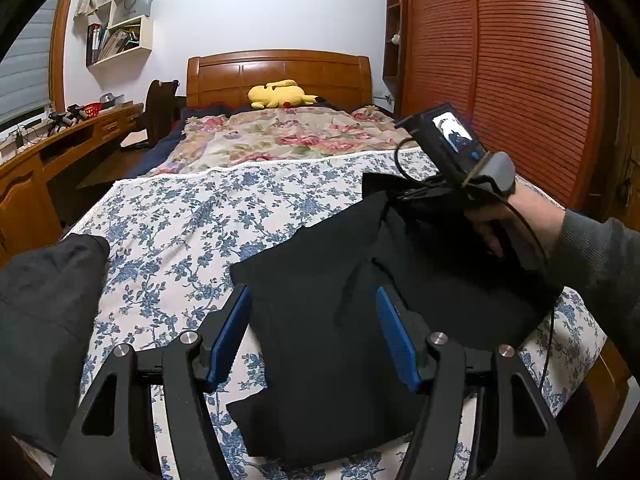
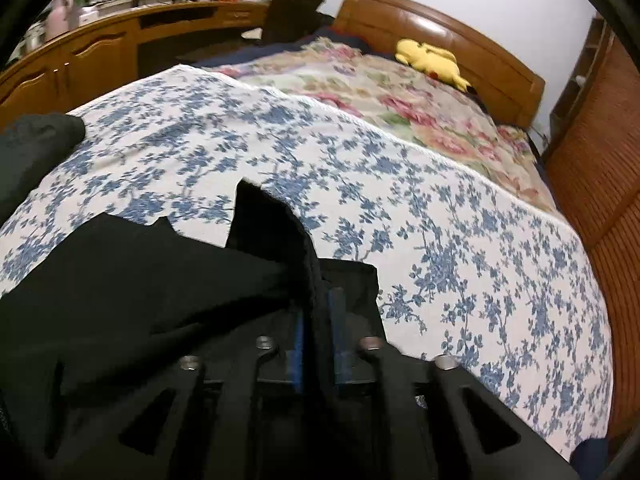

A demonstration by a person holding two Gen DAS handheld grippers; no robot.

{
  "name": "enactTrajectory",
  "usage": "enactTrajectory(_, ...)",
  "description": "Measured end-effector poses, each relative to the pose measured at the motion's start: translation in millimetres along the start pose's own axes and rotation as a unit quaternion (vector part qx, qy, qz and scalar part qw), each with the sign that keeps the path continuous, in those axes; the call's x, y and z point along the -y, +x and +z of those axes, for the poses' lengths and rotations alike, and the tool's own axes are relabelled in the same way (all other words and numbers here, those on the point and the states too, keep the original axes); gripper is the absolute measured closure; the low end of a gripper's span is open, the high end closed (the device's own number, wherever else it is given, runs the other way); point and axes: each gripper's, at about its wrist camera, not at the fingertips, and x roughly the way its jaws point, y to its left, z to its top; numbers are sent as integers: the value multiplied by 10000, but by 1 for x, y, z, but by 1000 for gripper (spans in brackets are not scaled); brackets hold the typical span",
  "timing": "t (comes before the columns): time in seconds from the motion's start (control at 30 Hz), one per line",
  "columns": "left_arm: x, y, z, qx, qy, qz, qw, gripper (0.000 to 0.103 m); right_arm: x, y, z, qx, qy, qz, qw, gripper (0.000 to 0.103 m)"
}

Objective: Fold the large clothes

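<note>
Black soft garment [image 1: 320, 340] on floral sheet [image 1: 180, 216], left claw [image 1: 314, 332] spread, right claw [image 2: 318, 344] pinching its fold.

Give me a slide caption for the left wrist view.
Left tongs open above the black garment on the blue floral bedsheet, while the right tongs lift its far edge.
</note>
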Motion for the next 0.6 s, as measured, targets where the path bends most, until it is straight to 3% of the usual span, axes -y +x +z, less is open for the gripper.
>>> enactTrajectory(0.07,3,2,0,-28,24,-13,10000,38,3,-8,5,84,62,-29,9999,55)
enactTrajectory(0.17,7,6,-1,-71,70,-26,9999,38,17,-30,8,385,246,29,9990,40)
enactTrajectory(0.33,13,12,-2,-149,40,-99,9998,38,47,-50,-17,406,358,58,9985,39)
enactTrajectory(0.47,21,16,-3,-196,55,-142,9997,38,78,-38,-49,3,425,-187,9989,39)
enactTrajectory(0.6,30,21,-3,-266,16,-248,9993,38,115,-20,-81,-364,922,-350,9945,39)
